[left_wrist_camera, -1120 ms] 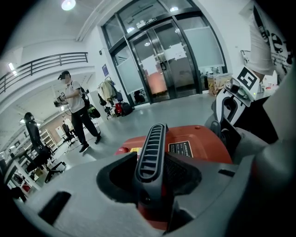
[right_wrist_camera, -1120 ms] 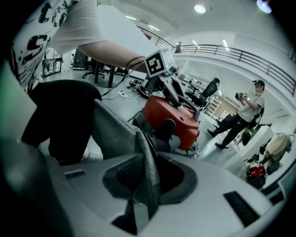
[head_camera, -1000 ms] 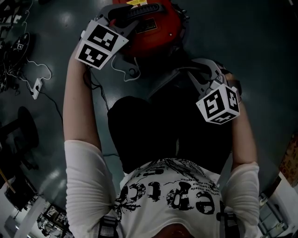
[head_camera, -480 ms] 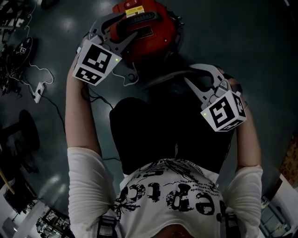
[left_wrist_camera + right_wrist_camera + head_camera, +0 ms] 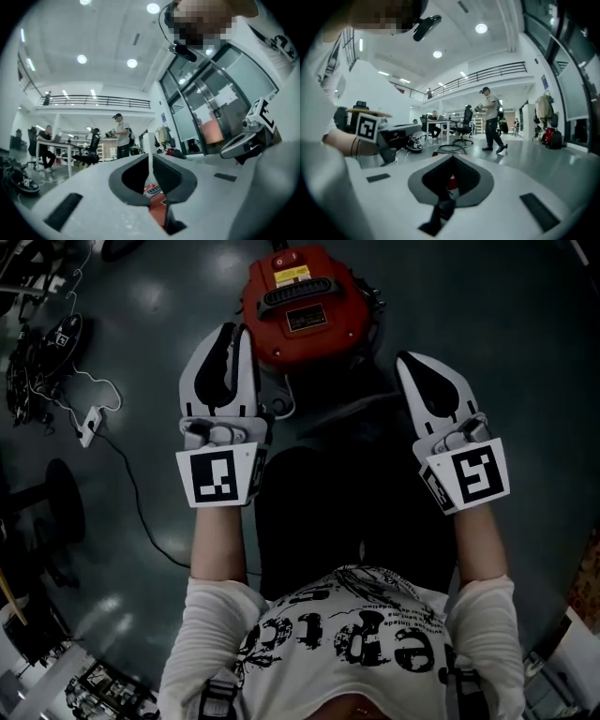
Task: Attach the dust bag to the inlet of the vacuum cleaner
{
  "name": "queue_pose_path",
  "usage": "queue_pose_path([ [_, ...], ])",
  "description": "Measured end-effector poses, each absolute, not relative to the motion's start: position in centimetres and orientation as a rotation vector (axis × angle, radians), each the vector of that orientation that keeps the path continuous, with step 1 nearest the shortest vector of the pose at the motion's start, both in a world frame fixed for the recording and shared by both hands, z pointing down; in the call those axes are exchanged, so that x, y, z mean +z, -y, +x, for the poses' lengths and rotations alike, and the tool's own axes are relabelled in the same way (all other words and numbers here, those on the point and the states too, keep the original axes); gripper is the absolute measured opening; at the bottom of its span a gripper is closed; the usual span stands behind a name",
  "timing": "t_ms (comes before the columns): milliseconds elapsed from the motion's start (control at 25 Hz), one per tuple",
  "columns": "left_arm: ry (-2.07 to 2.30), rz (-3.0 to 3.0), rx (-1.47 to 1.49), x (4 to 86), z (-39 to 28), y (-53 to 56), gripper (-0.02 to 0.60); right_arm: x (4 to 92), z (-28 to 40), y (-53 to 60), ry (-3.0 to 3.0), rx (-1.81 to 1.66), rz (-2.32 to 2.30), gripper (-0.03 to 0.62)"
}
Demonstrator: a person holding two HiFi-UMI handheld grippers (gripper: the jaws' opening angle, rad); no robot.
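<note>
The red vacuum cleaner (image 5: 305, 306) stands on the dark floor at the top of the head view. Both grippers hang above the floor on its near side, pointing away from me, and neither touches it. My left gripper (image 5: 234, 334) holds nothing; its jaws are closing, with a thin slit left between the tips (image 5: 150, 161). My right gripper (image 5: 412, 362) is shut with nothing in it, tips together (image 5: 451, 159). Red of the vacuum (image 5: 157, 199) shows below the left jaws. A dark shape (image 5: 352, 413) lies at the vacuum's near side; I cannot tell whether it is the dust bag.
A white power strip (image 5: 89, 423) with its cable lies on the floor at the left, near a tangle of cables (image 5: 37, 352). A black round stand base (image 5: 56, 493) sits further left. Across the hall a person (image 5: 490, 119) walks past desks.
Both grippers have lifted away from the vacuum and swung round to point forward, marker cubes now toward me. The left jaws let go of the vacuum's top and drew together.
</note>
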State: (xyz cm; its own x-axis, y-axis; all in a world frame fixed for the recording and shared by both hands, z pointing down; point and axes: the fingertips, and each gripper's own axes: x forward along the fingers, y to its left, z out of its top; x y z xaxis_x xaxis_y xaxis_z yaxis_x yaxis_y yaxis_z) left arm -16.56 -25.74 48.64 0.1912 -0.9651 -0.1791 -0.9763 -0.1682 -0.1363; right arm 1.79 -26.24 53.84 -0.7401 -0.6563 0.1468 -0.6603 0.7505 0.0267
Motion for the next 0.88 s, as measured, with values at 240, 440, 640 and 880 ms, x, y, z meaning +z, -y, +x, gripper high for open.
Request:
queue_pose_path([
  [240, -2.047, -2.078, 0.158, 50.5, -19.2, 23.4, 0.005, 53.4, 1.5, 27.6, 2.776, 0.062, 1.306, 0.002],
  [440, -2.165, -2.156, 0.164, 47.0, -19.8, 22.8, 0.005, 49.8, 0.3, 27.5, 2.779, 0.179, 1.256, 0.002],
  [640, -2.197, -2.256, 0.181, 37.4, -18.3, 22.5, 0.004, 39.8, 1.1, 27.9, 2.746, 0.195, 1.254, 0.002],
  [880, -2.238, -2.332, 0.107, 23.5, -15.7, 18.9, 0.003, 25.4, 3.6, 25.8, 2.715, 0.133, 1.271, 0.002],
])
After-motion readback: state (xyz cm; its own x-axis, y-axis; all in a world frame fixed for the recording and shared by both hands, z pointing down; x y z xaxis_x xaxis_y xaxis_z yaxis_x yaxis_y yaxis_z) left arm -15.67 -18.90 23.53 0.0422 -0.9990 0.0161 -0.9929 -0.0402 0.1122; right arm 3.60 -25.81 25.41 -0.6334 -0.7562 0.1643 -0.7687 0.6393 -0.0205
